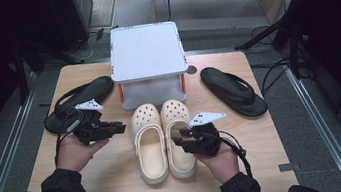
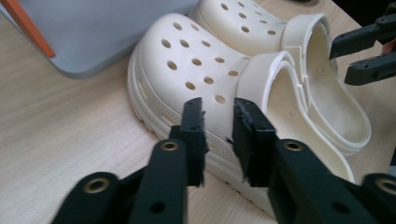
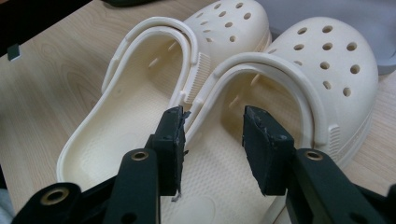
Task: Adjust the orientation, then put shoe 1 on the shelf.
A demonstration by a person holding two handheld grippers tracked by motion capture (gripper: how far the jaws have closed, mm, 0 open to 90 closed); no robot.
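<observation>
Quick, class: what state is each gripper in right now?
Left gripper: open, holding nothing, beside the cream clogs.
Right gripper: open, holding nothing, over a clog.

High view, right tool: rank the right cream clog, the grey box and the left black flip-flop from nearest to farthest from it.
From the right tool:
1. Right cream clog, right beside the tool, mid-table.
2. Grey box, behind the clogs at the table's far edge.
3. Left black flip-flop, far left, beyond the left tool.

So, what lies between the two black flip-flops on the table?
In the high view, between the left flip-flop and the right flip-flop stand the grey box and, nearer the person, the pair of cream clogs, side by side.
</observation>
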